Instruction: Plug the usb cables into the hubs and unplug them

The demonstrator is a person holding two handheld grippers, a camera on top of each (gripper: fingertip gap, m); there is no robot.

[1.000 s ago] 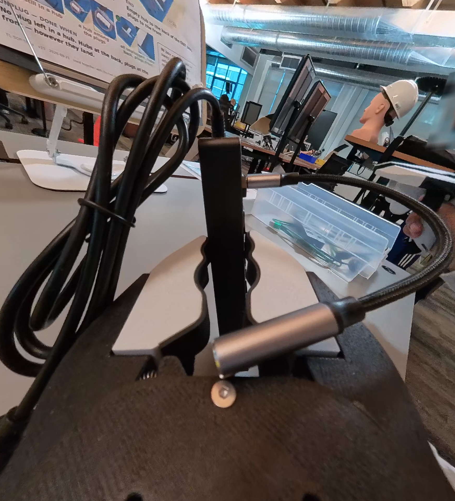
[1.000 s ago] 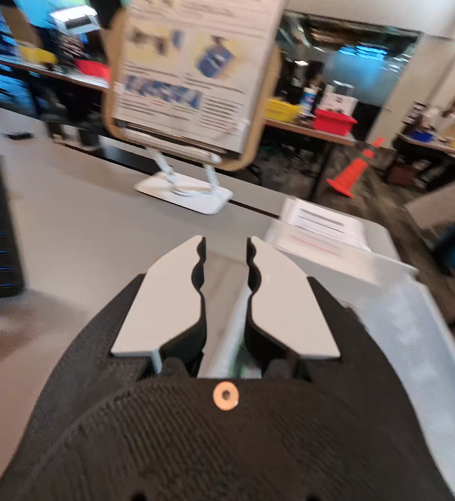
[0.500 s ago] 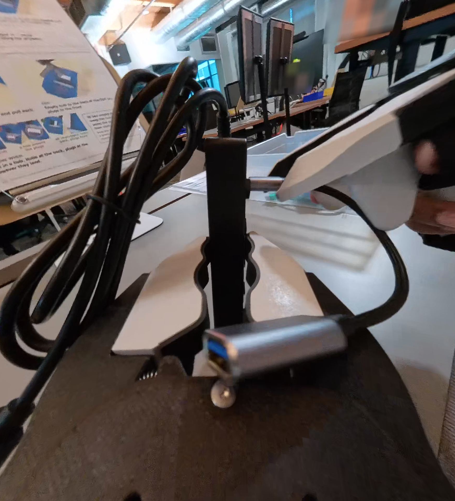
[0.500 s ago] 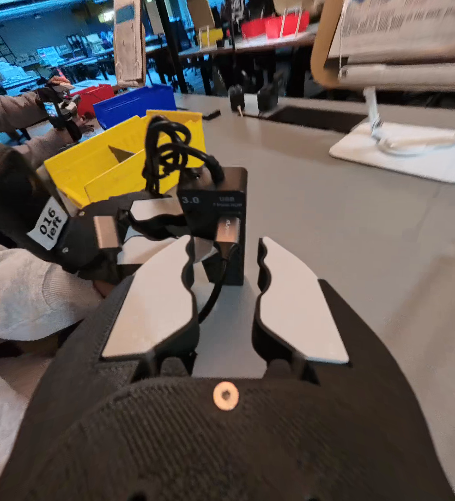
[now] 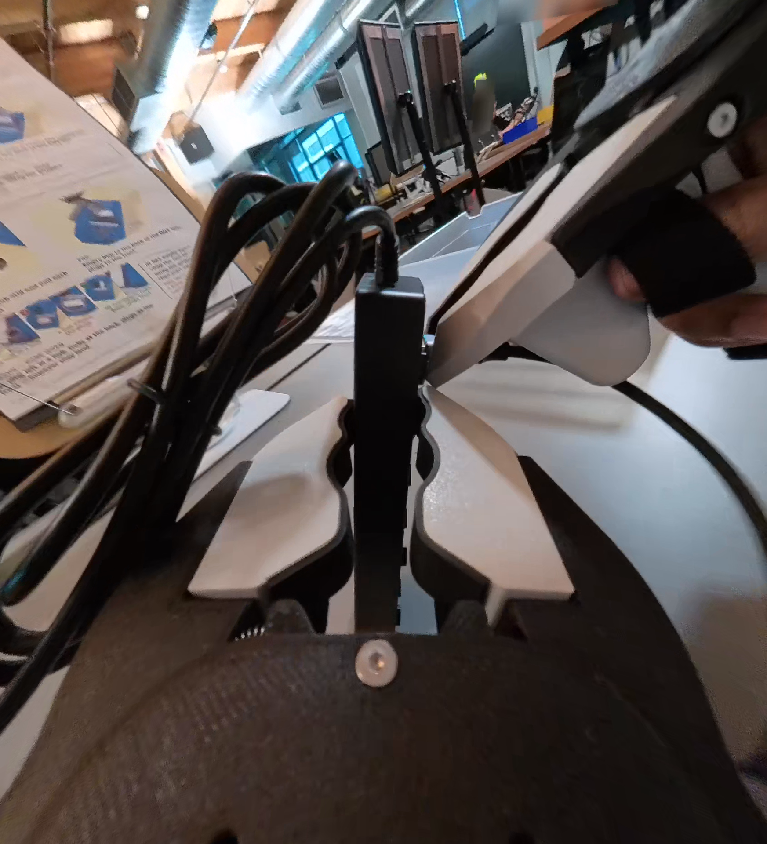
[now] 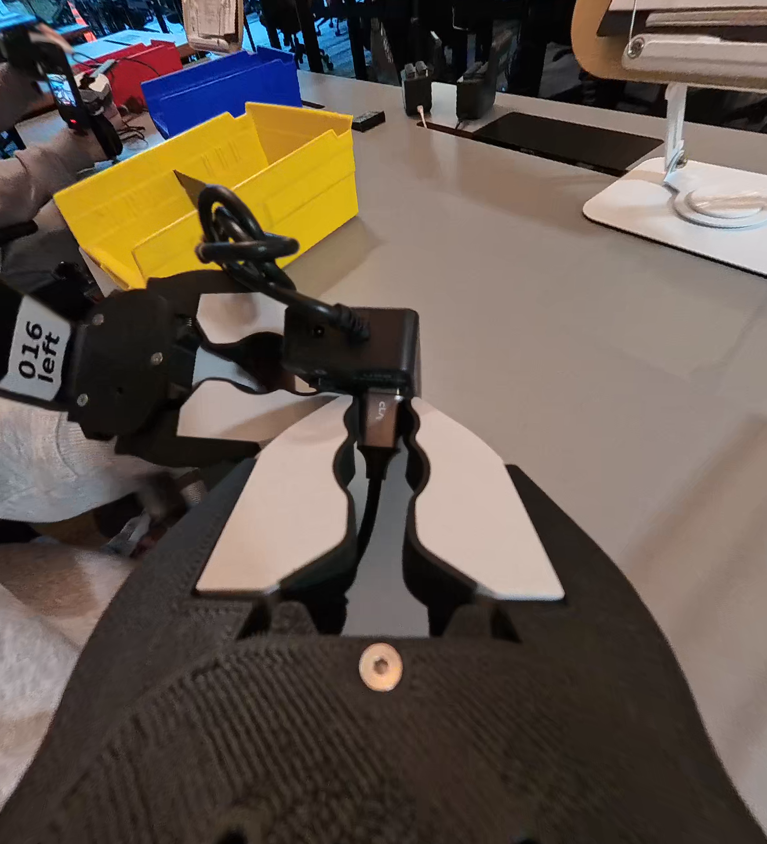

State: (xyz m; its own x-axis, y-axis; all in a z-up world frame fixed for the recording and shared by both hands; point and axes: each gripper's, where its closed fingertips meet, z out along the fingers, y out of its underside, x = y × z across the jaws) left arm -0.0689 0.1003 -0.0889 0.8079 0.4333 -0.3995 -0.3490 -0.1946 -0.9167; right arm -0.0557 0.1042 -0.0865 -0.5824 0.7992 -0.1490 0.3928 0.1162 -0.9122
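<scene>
**Inspector A:** Left gripper [image 5: 383, 456]: its pale, smooth finger plates with scalloped inner edges are clamped on a slim matte-black hub [image 5: 383, 411], held edge-on at frame centre. State of the right?

**Inspector B:** Right gripper [image 6: 379, 438]: the fingers straddle a grey metal plug [image 6: 379, 422] seated in the hub's [image 6: 372, 347] lower face, centre of the right wrist view. A narrow gap shows on either side of the plug, so I cannot tell whether the pads are gripping it or only bracketing it.

**Inspector A:** Cabling?

**Inspector B:** The hub's own black rubber lead [image 5: 180, 365], glossy and round, is looped and cinched with a thin tie, left of centre in the left wrist view. The plug's cable [image 6: 370, 498] runs back between the right fingers and disappears under the textured black gripper body.

**Inspector A:** Obscured items?

**Inspector B:** From the left wrist view the plug itself is almost wholly hidden behind the right gripper's [image 5: 431, 365] fingertip; the hub's ports are not legible. The printed sheet [image 5: 52, 237] at upper left is blurred. The grey table [image 6: 555, 342] is smooth; a yellow plastic bin [image 6: 217, 192] sits upper left, partly behind the lead.
</scene>
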